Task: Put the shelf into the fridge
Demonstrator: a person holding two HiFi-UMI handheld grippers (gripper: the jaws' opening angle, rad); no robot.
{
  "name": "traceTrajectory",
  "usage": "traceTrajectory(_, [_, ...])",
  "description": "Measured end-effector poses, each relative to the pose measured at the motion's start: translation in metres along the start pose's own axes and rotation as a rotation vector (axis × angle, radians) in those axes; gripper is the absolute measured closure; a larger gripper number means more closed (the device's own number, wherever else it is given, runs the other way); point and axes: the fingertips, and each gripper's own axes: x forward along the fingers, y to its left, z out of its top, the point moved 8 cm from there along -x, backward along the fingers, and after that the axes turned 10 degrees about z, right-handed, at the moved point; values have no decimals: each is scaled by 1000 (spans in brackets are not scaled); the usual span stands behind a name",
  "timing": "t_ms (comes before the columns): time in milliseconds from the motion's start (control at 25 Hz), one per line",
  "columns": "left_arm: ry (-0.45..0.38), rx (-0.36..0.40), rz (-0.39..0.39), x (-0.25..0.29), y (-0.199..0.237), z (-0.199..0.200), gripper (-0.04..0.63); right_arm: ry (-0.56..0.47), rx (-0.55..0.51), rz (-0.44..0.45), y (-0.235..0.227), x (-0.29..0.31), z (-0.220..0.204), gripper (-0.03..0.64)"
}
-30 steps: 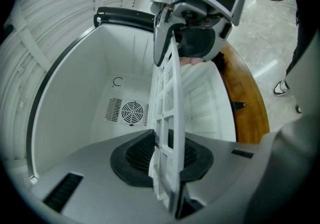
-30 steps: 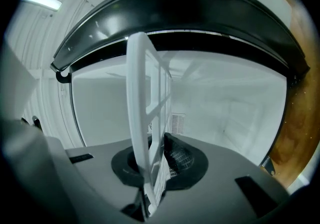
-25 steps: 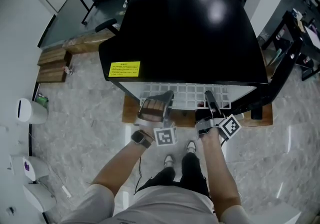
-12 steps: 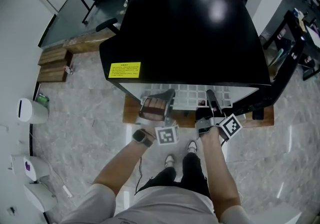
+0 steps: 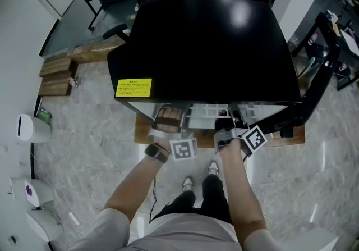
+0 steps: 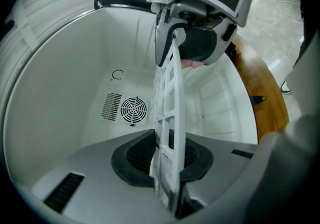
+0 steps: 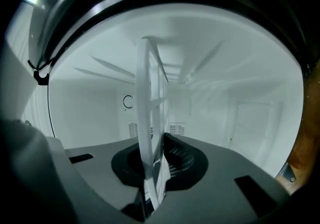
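Observation:
The white grid shelf (image 5: pixel 210 111) lies level in the mouth of the black fridge (image 5: pixel 207 48), and only a narrow strip of it shows under the top. My left gripper (image 5: pixel 187 125) is shut on its front edge at the left, and my right gripper (image 5: pixel 233 124) is shut on the same edge at the right. In the left gripper view the shelf (image 6: pixel 167 118) runs edge-on from my left gripper (image 6: pixel 167 183) into the white cavity, with the right gripper (image 6: pixel 197 42) clamped on it farther along. The right gripper view shows the shelf (image 7: pixel 150 118) pinched in my right gripper (image 7: pixel 152 178).
The fridge's white back wall carries a round fan vent (image 6: pixel 134 110). A yellow label (image 5: pixel 133 87) sits on the fridge's top. The open door (image 5: pixel 314 90) stands at the right. The fridge rests on a wooden pallet (image 5: pixel 143 130). Wooden blocks (image 5: pixel 56 70) lie on the floor at the left.
Both grippers have moved forward to the fridge's opening. The shelf has slid deeper inside, so much less of its grid shows in the head view.

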Motion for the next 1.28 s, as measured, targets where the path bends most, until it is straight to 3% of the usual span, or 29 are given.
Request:
traceTrajectory(200, [8, -24, -4, 13, 4, 2, 532, -8, 0, 0, -4, 12, 3, 571])
traceTrajectory(400, [31, 22, -9, 27, 2, -3, 532, -15, 2, 5, -7, 25, 6, 571])
traceTrajectory(600, [11, -17, 17, 29, 4, -1, 532, -14, -5, 23, -8, 27, 7, 571])
traceTrajectory(720, [12, -39, -17, 29, 2, -1, 531, -3, -18, 20, -7, 26, 8, 571])
traceTrajectory(920, [13, -60, -61, 19, -1, 2, 446, 9, -9, 37, -5, 17, 4, 569])
traceTrajectory(1280, [-13, -97, -73, -23, -2, 13, 446, 15, -30, 1, 7, -23, -2, 571])
